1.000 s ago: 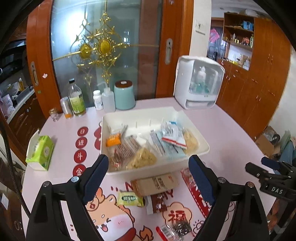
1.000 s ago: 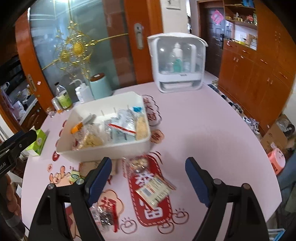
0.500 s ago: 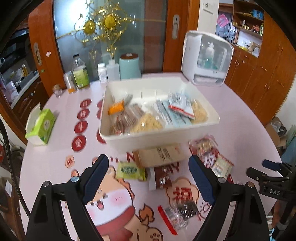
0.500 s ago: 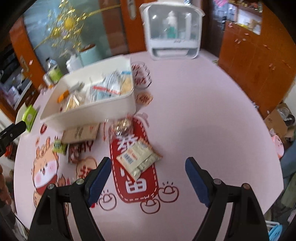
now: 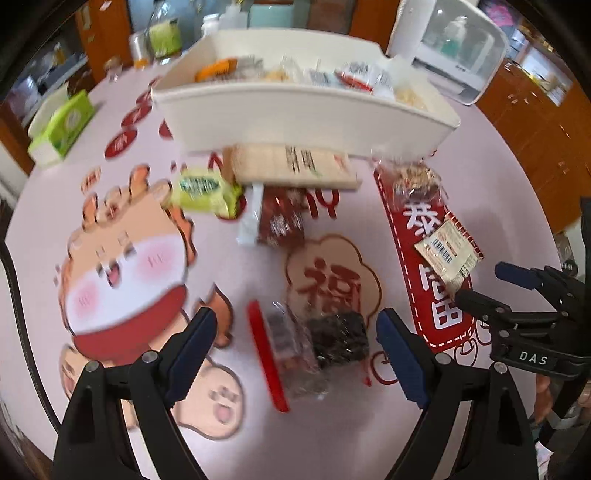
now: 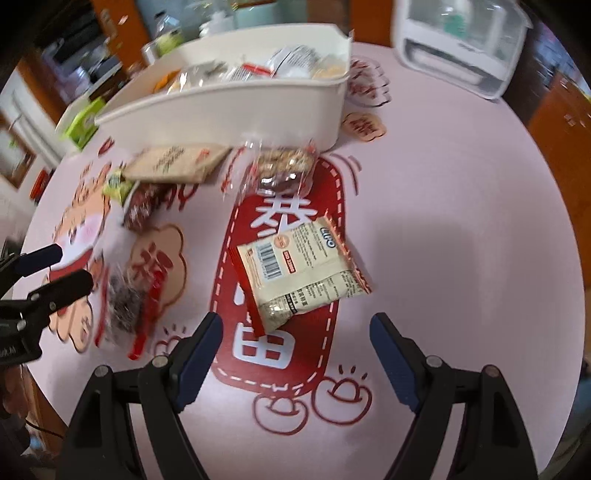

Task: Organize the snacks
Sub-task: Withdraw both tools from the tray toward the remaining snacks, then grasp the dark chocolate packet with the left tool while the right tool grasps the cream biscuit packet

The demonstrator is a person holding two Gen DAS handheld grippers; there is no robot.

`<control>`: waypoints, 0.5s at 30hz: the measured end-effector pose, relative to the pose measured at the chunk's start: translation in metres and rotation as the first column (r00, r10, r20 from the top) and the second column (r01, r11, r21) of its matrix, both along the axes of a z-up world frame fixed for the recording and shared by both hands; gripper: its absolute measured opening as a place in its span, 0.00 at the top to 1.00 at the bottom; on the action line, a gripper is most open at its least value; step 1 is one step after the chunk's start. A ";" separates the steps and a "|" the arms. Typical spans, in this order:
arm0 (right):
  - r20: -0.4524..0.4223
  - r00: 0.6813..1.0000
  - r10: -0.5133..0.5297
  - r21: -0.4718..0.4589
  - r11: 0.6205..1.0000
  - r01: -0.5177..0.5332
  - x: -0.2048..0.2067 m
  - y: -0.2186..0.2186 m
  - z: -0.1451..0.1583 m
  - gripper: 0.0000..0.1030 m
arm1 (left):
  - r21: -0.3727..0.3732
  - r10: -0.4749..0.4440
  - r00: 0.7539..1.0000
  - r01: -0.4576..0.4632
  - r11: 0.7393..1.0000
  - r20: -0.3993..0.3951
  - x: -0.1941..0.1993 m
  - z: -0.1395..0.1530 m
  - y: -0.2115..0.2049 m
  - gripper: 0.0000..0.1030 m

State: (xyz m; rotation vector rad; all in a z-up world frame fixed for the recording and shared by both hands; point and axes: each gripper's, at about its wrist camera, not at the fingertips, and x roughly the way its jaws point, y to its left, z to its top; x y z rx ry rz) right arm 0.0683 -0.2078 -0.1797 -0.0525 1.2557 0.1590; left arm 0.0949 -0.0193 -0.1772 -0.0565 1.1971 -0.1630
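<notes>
In the left wrist view, my left gripper (image 5: 295,332) hangs open just above a clear packet of dark pieces with a red strip (image 5: 314,347), which lies between the fingers untouched. My right gripper (image 6: 295,325) is open too, low over a beige barcode sachet (image 6: 299,266) on the red print. Close in front of the white bin (image 5: 295,114), which holds several snacks, lie a tan box (image 5: 291,164), a green packet (image 5: 203,190), a brown packet (image 5: 280,218) and a clear nut packet (image 6: 280,170).
A pink round table (image 5: 240,280) with cartoon prints carries everything. A green tissue box (image 5: 61,125) sits far left, bottles (image 5: 162,33) behind the bin, and a white countertop cabinet (image 5: 458,55) at the back right. The other gripper (image 5: 484,282) shows at the right edge.
Both grippers have sunk toward the table and tipped further downward. The loose packets now fill the views, and the bin has slid to the top. Jaw widths are unchanged.
</notes>
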 end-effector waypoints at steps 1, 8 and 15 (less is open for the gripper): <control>-0.003 1.000 0.018 -0.004 1.000 -0.018 0.002 0.000 -0.003 0.20 | -0.004 0.021 1.000 -0.021 1.000 -0.012 -0.001 -0.005 -0.003 0.15; -0.014 0.991 0.134 -0.031 0.990 -0.135 0.020 0.000 -0.020 0.20 | 0.002 0.097 0.993 -0.097 0.995 -0.070 -0.003 -0.028 -0.016 0.15; -0.001 0.983 0.183 -0.056 0.982 -0.183 0.032 0.005 -0.028 0.15 | 0.031 0.137 0.986 -0.135 0.990 -0.096 0.000 -0.043 -0.024 0.15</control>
